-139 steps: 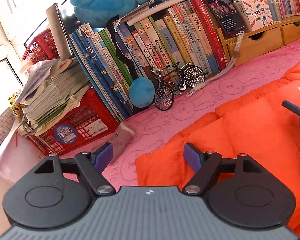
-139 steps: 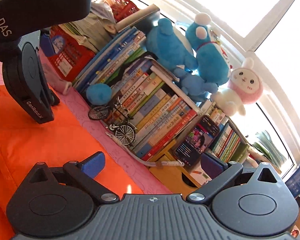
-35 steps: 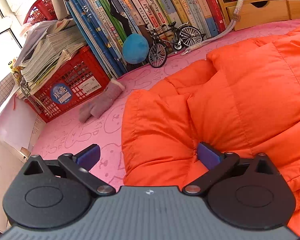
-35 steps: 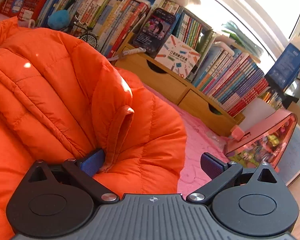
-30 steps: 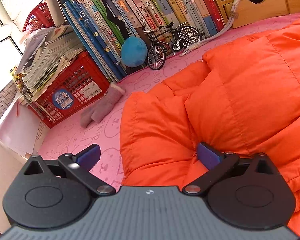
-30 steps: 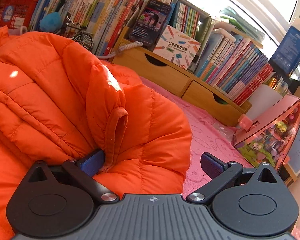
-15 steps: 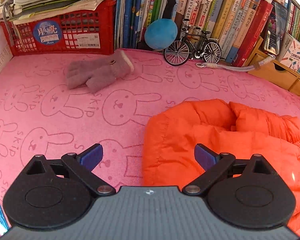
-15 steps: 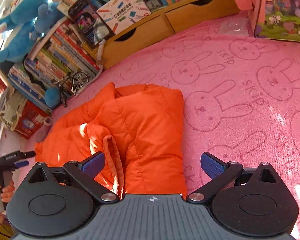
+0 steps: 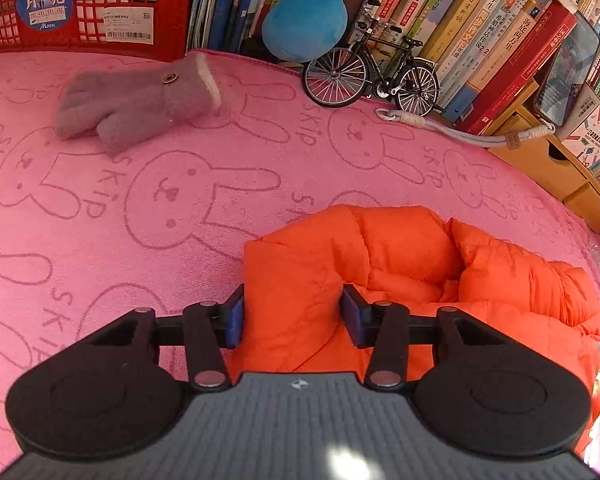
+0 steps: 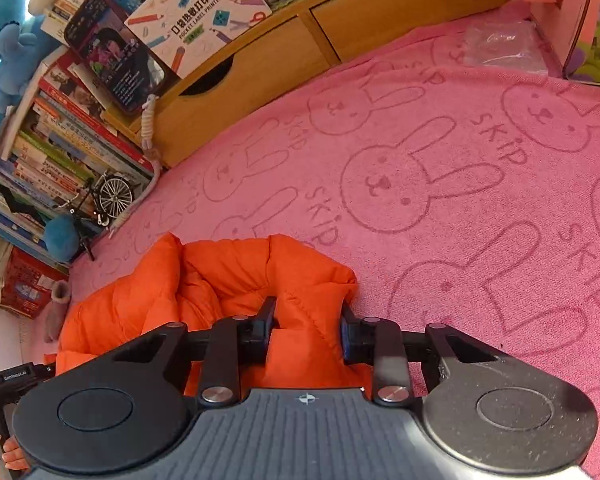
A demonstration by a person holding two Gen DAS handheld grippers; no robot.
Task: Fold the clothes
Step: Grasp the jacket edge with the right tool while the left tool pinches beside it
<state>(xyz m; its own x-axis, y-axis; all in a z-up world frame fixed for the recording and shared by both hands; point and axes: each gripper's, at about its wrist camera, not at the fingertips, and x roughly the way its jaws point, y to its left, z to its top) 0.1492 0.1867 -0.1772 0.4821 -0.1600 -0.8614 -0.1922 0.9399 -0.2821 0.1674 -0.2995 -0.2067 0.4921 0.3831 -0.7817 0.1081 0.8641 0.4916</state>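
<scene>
While jaws just closed, both grippers (image 9: 292, 316) (image 10: 306, 326) pinch puffy quilted orange jacket (image 9: 400, 256) corners.

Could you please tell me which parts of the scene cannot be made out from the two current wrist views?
- Orange jacket: its near part is hidden by the left gripper in the left wrist view and by the right gripper in the right wrist view.
- Grey glove: small at the right wrist view's left edge, mostly hidden behind the jacket.
- Phone: screen too small to read, left wrist view.
</scene>
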